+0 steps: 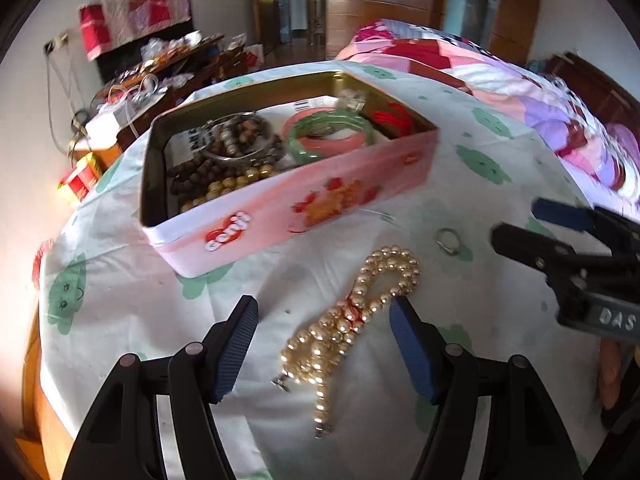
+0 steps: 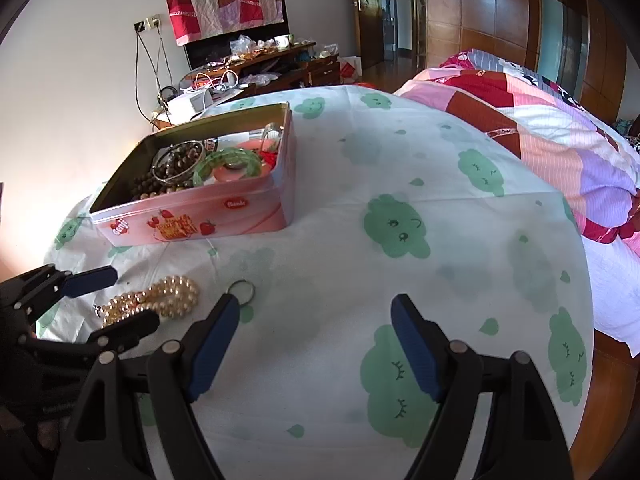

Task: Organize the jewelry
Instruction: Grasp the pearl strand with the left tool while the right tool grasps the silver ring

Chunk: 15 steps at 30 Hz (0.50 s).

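Observation:
A pearl necklace (image 1: 356, 320) lies bunched on the white cloth with green clouds, between the open jaws of my left gripper (image 1: 324, 344); it also shows in the right wrist view (image 2: 160, 298). A small metal ring (image 1: 448, 241) lies to its right, also in the right wrist view (image 2: 244, 291). A pink tin box (image 1: 304, 196) behind them holds dark bead bracelets (image 1: 224, 152), a green bangle (image 1: 332, 130) and a red cord. My right gripper (image 2: 316, 344) is open and empty over bare cloth, right of the ring.
The cloth-covered table (image 2: 400, 200) has a bed with a patchwork quilt (image 2: 540, 120) to the right. A cluttered wooden desk (image 2: 256, 64) with cables stands behind the box. The table's left edge drops off near the wall.

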Each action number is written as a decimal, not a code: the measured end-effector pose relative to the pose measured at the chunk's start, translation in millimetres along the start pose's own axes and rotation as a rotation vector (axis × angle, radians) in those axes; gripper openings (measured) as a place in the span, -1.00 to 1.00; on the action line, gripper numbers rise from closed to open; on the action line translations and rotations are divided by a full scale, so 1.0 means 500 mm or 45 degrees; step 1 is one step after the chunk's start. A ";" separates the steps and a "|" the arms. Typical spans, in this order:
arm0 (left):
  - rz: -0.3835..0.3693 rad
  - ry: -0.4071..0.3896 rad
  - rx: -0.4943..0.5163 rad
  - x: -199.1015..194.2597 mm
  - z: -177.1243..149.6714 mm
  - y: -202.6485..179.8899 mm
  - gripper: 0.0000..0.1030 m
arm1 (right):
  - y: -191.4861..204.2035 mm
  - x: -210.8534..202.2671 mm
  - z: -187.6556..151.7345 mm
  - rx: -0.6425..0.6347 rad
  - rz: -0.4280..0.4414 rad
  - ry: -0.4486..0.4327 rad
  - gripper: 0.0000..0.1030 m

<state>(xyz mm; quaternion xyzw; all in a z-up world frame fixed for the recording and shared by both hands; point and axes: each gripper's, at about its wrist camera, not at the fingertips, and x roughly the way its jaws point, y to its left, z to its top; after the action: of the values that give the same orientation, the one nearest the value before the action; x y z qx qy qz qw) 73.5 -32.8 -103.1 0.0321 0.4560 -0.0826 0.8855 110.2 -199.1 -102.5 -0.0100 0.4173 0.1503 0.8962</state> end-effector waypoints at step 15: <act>-0.039 -0.073 -0.093 -0.020 -0.005 0.029 -0.76 | 0.014 0.008 0.007 -0.027 0.043 0.017 0.56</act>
<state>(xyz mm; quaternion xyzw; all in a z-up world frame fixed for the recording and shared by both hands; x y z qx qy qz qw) 68.5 -17.1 -96.6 -0.0095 0.4337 -0.0806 0.8974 113.3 -190.7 -102.1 -0.0134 0.4218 0.1697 0.8906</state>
